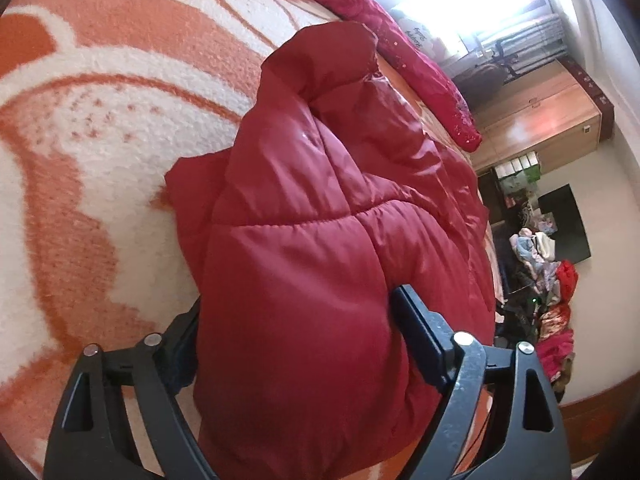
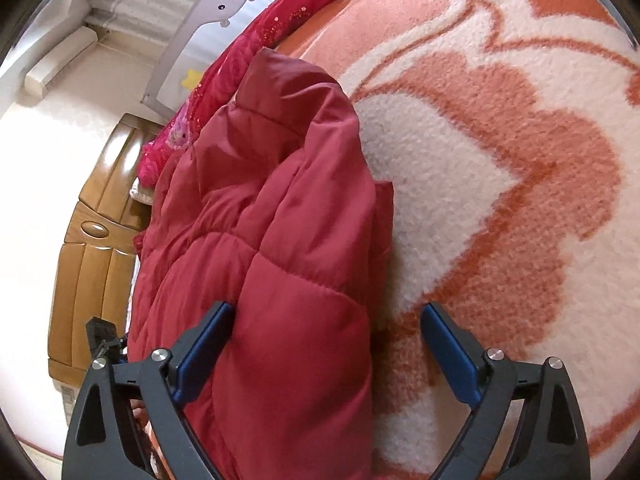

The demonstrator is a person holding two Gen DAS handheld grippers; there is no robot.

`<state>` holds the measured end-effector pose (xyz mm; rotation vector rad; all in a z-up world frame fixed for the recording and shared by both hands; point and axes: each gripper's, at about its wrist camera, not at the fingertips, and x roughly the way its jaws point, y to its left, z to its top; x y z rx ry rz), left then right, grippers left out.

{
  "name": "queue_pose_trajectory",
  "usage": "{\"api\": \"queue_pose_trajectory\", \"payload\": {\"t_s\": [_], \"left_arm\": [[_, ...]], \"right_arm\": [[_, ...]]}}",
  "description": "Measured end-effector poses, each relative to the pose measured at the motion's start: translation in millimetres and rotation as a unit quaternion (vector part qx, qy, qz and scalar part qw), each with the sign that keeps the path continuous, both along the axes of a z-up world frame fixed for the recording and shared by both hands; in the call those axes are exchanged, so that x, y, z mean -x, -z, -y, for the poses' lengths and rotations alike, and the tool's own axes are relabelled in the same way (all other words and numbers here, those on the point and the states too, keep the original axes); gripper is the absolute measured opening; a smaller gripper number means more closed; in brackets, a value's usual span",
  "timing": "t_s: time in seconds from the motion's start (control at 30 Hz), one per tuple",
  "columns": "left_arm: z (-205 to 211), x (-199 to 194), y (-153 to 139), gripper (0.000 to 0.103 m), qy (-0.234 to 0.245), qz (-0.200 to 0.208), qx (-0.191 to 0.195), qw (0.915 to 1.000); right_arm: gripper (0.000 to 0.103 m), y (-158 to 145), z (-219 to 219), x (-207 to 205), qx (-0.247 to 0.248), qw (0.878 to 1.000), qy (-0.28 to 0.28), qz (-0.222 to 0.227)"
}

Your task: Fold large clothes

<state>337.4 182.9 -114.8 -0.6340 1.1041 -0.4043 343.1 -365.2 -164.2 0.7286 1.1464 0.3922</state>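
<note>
A red quilted puffer jacket [image 1: 320, 208] lies bunched on an orange and white fleece blanket [image 1: 100, 120]. My left gripper [image 1: 296, 312] stands wide open with a thick fold of the jacket between its fingers; the left finger is mostly hidden behind the fabric. In the right wrist view the same jacket [image 2: 272, 220] lies on the blanket [image 2: 500, 160]. My right gripper [image 2: 326, 312] is open, its left finger [image 2: 204, 344] against the jacket and its right finger [image 2: 452, 352] over the blanket, with the jacket's edge between them.
A crimson sequined cover [image 1: 404, 40] lies along the bed's far edge, also in the right wrist view [image 2: 240, 56]. A wooden cabinet [image 1: 540, 120] and piled clothes [image 1: 552, 312] stand beyond the bed. A wooden nightstand [image 2: 96, 240] stands beside it.
</note>
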Motion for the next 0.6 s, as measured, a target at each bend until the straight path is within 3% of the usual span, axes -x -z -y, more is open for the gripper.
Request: {"api": "queue_pose_trajectory", "payload": {"t_s": [0.27,0.33,0.37,0.6], "left_arm": [[7,-1,4,0.09,-0.002,0.01,0.017,0.9998],[8,1,2,0.085,0.002,0.017,0.01,0.9998],[10,2,0,0.078,0.006,0.022,0.006,0.9997],[7,9,-9,0.053,0.013,0.041,0.0,0.9991]], "right_arm": [[0.095,6,-3,-5,-0.011,1.0,-0.017,-0.001],[0.082,4,-9,-6,-0.008,0.999,-0.031,0.007],[0.069,4,-12,-7,-0.017,0.999,-0.038,0.009],[0.042,-8,-25,-7,-0.004,0.999,-0.048,-0.001]]}}
